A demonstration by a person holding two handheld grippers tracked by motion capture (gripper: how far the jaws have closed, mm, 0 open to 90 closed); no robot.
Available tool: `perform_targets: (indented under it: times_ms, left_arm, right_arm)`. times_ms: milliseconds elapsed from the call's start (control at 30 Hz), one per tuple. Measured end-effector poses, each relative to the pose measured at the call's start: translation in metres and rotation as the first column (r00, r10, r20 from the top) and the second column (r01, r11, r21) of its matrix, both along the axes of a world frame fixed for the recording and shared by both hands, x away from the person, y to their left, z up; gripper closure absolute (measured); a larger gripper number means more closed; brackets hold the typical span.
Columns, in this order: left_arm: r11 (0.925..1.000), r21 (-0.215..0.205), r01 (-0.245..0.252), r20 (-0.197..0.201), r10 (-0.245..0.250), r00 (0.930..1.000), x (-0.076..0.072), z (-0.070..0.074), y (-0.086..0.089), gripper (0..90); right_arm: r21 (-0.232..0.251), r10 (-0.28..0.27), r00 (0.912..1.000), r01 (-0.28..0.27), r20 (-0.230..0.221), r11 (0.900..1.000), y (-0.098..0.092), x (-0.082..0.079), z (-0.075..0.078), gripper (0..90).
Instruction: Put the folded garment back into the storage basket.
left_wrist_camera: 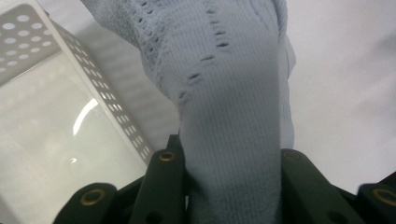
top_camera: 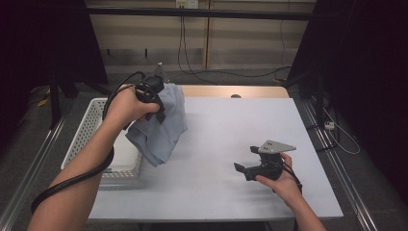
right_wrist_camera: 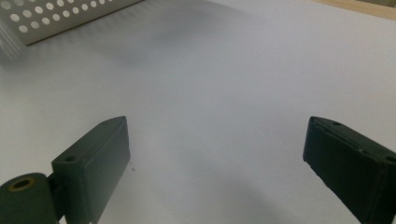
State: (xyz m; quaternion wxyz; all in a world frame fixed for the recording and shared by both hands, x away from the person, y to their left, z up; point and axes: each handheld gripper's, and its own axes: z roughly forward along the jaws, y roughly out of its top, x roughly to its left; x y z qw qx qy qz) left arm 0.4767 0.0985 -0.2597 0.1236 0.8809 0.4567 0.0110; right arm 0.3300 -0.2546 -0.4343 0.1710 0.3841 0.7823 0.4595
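A pale blue knitted garment (top_camera: 163, 125) hangs in the air from my left gripper (top_camera: 153, 98), over the right rim of the white perforated basket (top_camera: 91, 122). In the left gripper view the knit cloth (left_wrist_camera: 233, 116) runs down between the two black jaws, which are shut on it. My right gripper (top_camera: 245, 161) rests low on the white table at the right, jaws wide apart. In the right gripper view its fingers (right_wrist_camera: 100, 154) have nothing between them but bare table.
The basket (left_wrist_camera: 60, 126) stands at the table's left side, its inside showing a glossy white floor. The white tabletop (top_camera: 231, 130) has a wooden strip along its far edge. Cables trail on the floor behind the table.
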Motion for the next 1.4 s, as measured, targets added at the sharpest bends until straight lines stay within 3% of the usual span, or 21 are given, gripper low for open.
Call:
perform_targets:
  times_ms: [667,1400]
  left_arm:
    - [0.9994,0.022,-0.026,-0.005,0.026,0.9996,0.003,0.008,0.021,73.4]
    - [0.9993,0.017,-0.034,0.003,0.034,0.9994,0.0,0.018,0.037,73.5]
  right_arm:
    - [0.003,0.0,1.0,0.0,0.003,1.0,-0.001,0.0,0.001,7.2]
    - [0.001,0.006,1.0,-0.006,0.002,1.0,0.0,0.0,0.001,7.2]
